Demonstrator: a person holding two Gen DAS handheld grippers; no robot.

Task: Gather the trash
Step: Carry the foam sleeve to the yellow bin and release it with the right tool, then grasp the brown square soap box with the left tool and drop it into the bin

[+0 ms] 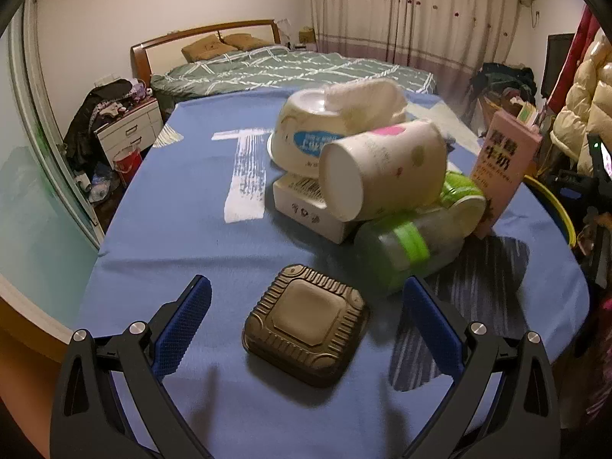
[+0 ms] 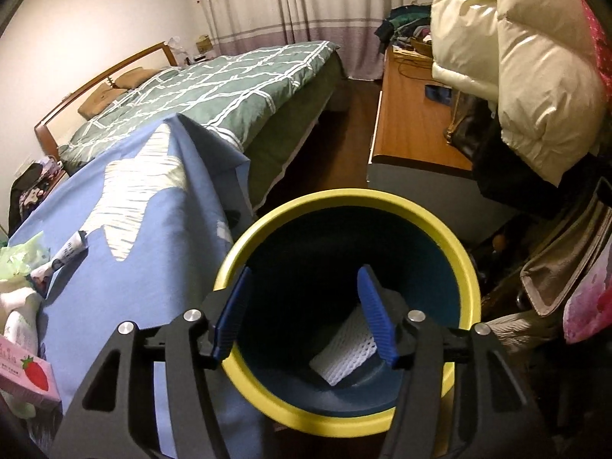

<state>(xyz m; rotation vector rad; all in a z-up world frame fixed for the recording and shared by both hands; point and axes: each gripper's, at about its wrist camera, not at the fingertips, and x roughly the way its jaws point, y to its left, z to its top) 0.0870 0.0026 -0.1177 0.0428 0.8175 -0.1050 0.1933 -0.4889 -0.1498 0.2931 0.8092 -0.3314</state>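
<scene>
In the left wrist view my left gripper (image 1: pixel 306 298) is open, its blue pads either side of a brown square plastic lid (image 1: pixel 306 325) lying on the blue tablecloth (image 1: pixel 172 237). Behind it is a pile of trash: a paper cup on its side (image 1: pixel 382 172), a white bowl-shaped tub (image 1: pixel 302 130), a white box (image 1: pixel 306 202), a green-banded clear bottle (image 1: pixel 405 244) and a pink milk carton (image 1: pixel 501 168). In the right wrist view my right gripper (image 2: pixel 306 306) is open and empty above a yellow-rimmed dark blue bin (image 2: pixel 344 206). A white foam net (image 2: pixel 344 348) lies inside the bin.
The bin's rim also shows past the table's right edge (image 1: pixel 558 210). A green-quilted bed (image 2: pixel 214 95) stands beyond the table. A wooden desk (image 2: pixel 413 122) and a cream puffer coat (image 2: pixel 528 69) stand right of the bin. A pink strawberry carton (image 2: pixel 26 375) lies at the table's edge.
</scene>
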